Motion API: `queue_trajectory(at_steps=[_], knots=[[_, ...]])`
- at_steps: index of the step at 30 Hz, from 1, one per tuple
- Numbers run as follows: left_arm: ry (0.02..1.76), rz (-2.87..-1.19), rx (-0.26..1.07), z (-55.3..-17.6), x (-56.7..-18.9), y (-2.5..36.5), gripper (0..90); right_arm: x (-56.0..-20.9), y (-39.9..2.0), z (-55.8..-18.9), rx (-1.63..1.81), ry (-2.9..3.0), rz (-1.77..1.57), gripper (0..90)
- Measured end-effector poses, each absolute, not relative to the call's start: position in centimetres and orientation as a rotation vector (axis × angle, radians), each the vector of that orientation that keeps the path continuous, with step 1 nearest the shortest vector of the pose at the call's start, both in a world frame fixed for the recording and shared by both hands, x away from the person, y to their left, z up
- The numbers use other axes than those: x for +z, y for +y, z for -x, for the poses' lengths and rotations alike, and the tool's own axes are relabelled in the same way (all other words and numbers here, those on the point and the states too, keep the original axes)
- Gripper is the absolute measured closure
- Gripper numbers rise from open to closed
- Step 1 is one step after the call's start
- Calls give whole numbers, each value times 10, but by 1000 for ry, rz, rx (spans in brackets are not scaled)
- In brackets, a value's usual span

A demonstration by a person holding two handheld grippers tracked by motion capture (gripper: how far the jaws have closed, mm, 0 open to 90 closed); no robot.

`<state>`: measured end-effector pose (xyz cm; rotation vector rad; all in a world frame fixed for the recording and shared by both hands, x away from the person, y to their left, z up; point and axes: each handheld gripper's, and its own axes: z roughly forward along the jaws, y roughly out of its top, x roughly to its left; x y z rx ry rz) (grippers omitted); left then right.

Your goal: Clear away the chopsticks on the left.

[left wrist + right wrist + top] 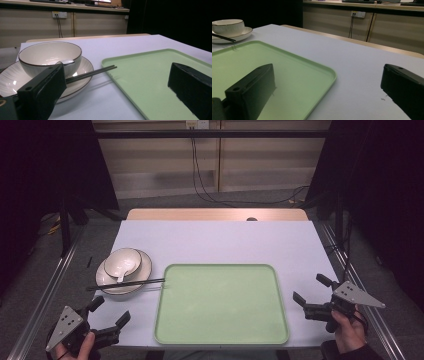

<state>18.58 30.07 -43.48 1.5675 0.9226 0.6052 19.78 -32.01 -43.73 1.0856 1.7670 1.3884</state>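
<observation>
Both grippers, left gripper [111, 312] and right gripper [310, 292], are waiting released; the bowl [122, 261] is sitting at ten o'clock from the tray [170, 320], so I judge lifting chopsticks [125, 283] first is advisable

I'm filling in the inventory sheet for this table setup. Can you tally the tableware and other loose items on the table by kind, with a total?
Bowl: 1
Plate, under the bowl: 1
Spoon, resting in the bowl: 1
Chopsticks, laid across the plate: 2
Green tray: 1
Total: 6
</observation>
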Motion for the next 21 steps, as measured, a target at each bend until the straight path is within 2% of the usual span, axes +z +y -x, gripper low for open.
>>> queue_trajectory(at_steps=[12,14,21], knots=[[909,-1628,530,-191,-430,301,18,-438,-316,-197,1405,1819,-1053,0],[910,-1610,532,-191,-427,304,22,-438,-316,-198,1408,1820,-1052,0],[896,-1710,553,-195,-426,320,30,-438,-316,-200,1405,1828,-1062,0]])
